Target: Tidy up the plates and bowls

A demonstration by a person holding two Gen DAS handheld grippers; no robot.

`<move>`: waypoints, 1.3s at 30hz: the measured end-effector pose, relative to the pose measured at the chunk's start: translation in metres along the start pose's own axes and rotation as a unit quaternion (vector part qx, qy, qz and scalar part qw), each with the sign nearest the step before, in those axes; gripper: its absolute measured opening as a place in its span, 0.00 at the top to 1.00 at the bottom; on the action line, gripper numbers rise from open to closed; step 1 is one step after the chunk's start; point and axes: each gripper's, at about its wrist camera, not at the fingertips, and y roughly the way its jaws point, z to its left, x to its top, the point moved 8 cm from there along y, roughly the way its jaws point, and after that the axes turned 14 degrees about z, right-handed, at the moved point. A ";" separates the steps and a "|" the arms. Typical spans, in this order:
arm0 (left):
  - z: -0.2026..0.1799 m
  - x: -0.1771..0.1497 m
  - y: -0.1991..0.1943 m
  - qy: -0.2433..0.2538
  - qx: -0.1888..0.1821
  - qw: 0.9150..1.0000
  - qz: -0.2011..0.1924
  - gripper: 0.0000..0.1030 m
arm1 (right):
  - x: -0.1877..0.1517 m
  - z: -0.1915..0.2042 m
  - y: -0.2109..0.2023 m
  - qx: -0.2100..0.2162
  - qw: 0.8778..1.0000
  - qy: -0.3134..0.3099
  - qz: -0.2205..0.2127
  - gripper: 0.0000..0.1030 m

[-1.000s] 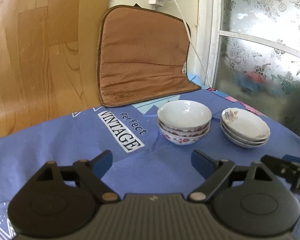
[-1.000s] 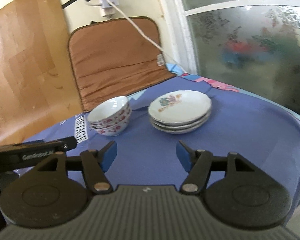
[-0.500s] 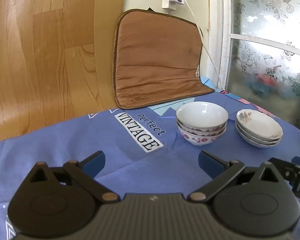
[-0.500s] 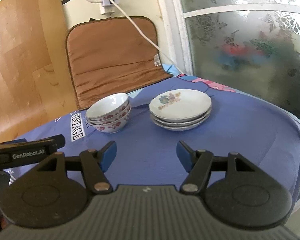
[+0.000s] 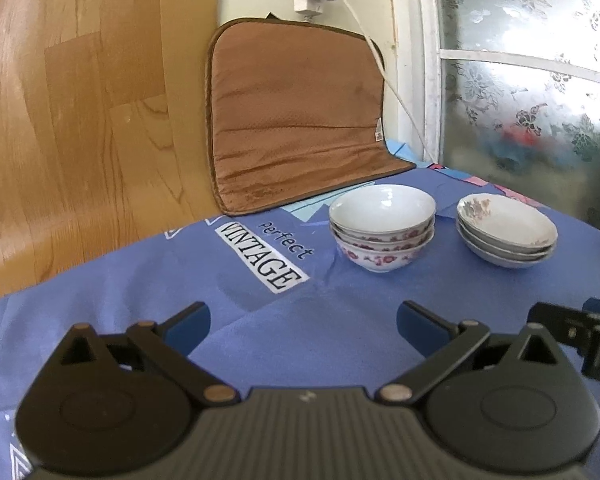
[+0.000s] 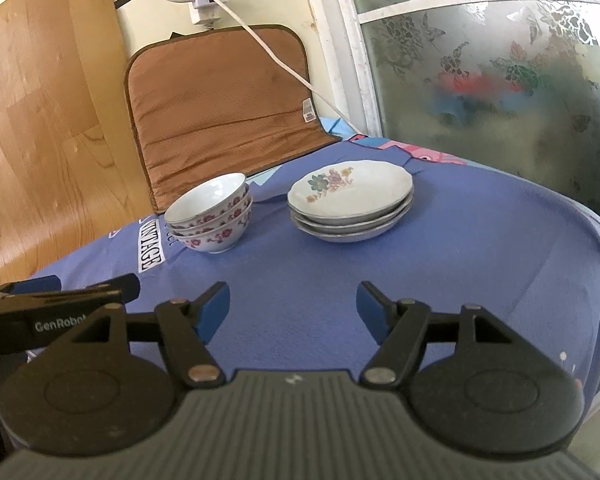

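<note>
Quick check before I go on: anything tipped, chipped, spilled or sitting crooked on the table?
Nothing stands out. The stack of bowls and the stack of plates sit nested and upright, side by side but apart, on the blue tablecloth. No chips or spills show. Both the left hand-held gripper and the right hand-held gripper are open and empty.

Both the left claw (image 5: 303, 323) and right claw (image 6: 293, 307) have drawn back from the stacked bowls (image 5: 382, 226).

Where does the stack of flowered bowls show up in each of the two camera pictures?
Left wrist view: stack of bowls right of centre, beside the stack of plates.
Right wrist view: the bowls sit left of centre.
Shared landmark: the brown cushion behind them.
</note>
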 end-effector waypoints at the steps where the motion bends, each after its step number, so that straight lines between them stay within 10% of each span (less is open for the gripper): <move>1: -0.001 0.000 0.000 0.004 0.002 1.000 -0.001 0.00 | 0.000 -0.001 0.001 0.000 1.000 0.001 0.000 0.30; 39: -0.004 0.000 -0.005 0.001 -0.021 1.000 0.011 0.00 | -0.002 -0.013 0.004 0.007 1.000 0.023 -0.007 0.29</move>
